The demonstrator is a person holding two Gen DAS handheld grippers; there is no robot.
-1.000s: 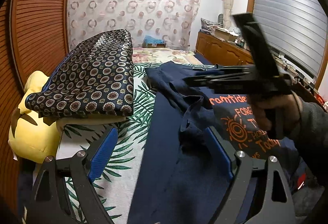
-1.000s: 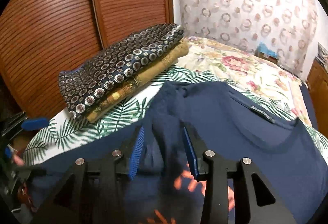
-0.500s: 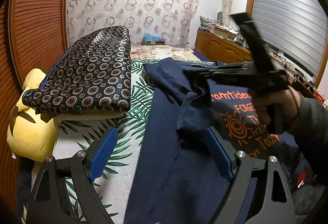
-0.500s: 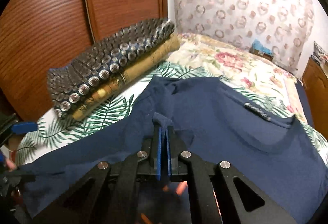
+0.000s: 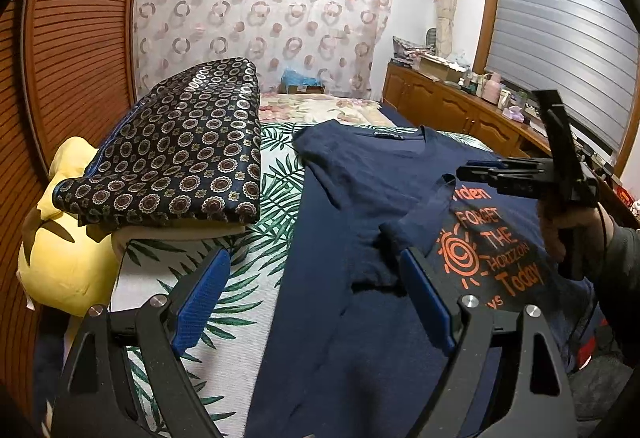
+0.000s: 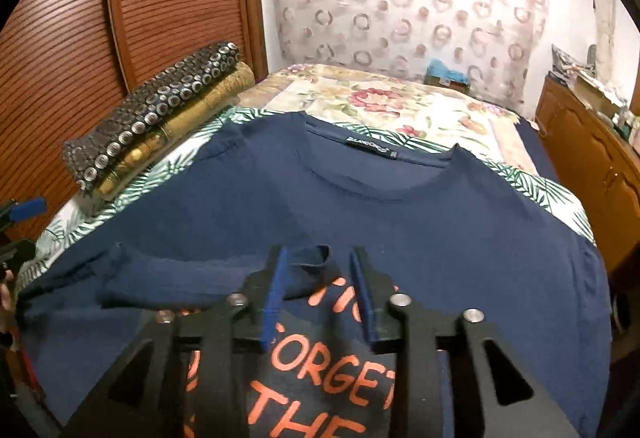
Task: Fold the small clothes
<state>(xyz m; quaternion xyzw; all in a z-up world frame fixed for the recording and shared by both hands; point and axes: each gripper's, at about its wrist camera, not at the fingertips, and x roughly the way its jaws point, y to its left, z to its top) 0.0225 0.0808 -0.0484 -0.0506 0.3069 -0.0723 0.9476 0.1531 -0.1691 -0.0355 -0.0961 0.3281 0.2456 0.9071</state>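
The navy T-shirt lies spread on the bed, collar toward the floral cover, its orange print facing up. A folded sleeve lies across the print. The right tongs tilt down over the sleeve's end, their jaws opening with the cloth edge between them, unpinched. A hand grips their handle. The left tongs hover near the shirt's side, jaws wide apart and empty.
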